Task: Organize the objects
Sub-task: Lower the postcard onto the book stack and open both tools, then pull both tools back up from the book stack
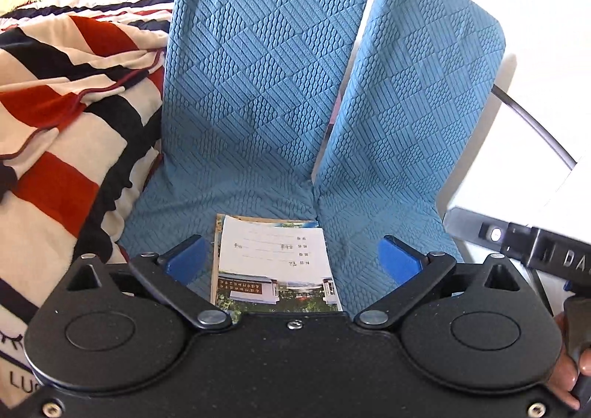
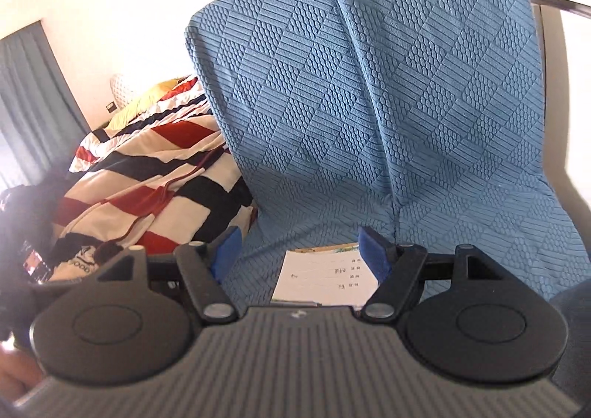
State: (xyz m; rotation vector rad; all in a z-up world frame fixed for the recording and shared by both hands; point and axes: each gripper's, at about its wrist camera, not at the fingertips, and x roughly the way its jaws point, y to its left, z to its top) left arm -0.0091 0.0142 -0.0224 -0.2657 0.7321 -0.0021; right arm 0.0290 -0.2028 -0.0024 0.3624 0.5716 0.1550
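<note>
1. Blue textured fabric covers two chairs (image 1: 266, 78) standing side by side ahead of both grippers, their seats touching along the inner edge.
2. Left gripper (image 1: 293, 259) hangs above the seat with its jaws spread wide and nothing between the blue pads (image 1: 186, 262); it is released.
3. Directly below and between those pads lie two notebooks (image 1: 273, 262), stacked flat on the front of the nearer seat, the top one white with lines of print and a photo strip along its near edge.
4. Right gripper (image 2: 301, 253) also holds nothing, its jaws parted with open air between the pads (image 2: 375, 251).
5. From the right gripper the same notebooks (image 2: 325, 277) sit just below and beyond its right pad, flat on the seat.
6. Striped bedding (image 1: 62, 115) in red, black and cream is piled to the left of both grippers, against the left chair.
7. At the right edge of the left view, a hand (image 1: 567, 366) grips a black handle.
</note>
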